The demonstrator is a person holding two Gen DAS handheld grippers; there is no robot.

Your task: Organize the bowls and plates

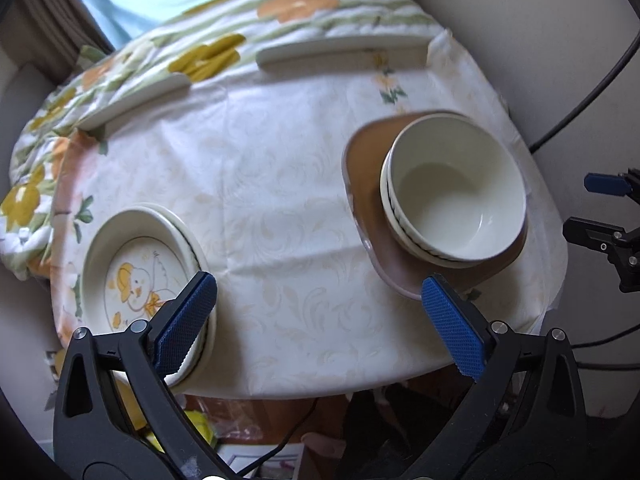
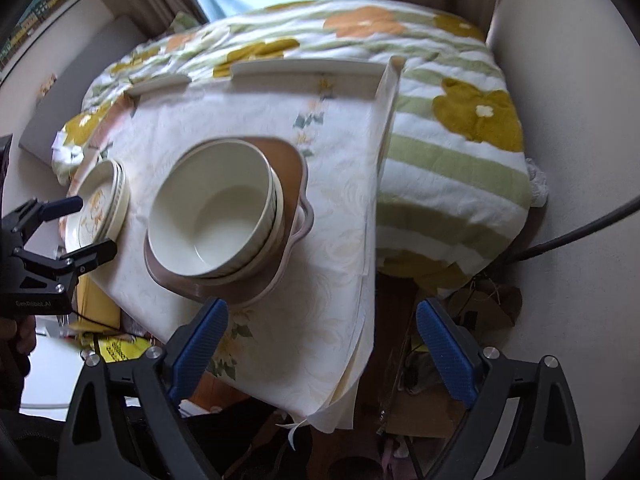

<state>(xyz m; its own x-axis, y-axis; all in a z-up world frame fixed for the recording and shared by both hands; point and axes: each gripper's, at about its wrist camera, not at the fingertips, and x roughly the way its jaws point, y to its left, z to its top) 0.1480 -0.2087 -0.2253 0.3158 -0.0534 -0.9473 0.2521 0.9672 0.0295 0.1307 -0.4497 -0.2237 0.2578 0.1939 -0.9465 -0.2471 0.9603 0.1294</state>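
Left gripper (image 1: pixel 320 320) and right gripper (image 2: pixel 320 344) both hover spread wide, empty. The nested cream ceramic bowls (image 1: pixel 456 196) sit on a brown square plate (image 1: pixel 364 184); the duck-printed round plates (image 1: pixel 140 272) are stacked at the table's left. Judged nearly done; consolidating stacks needs a rim grasp. "GenRobot.AI" marks the left gripper's body.

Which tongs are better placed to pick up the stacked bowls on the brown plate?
Probably the right tongs: open, empty, just before the stacked bowls on the brown plate. The left tongs sit beside the duck plates.
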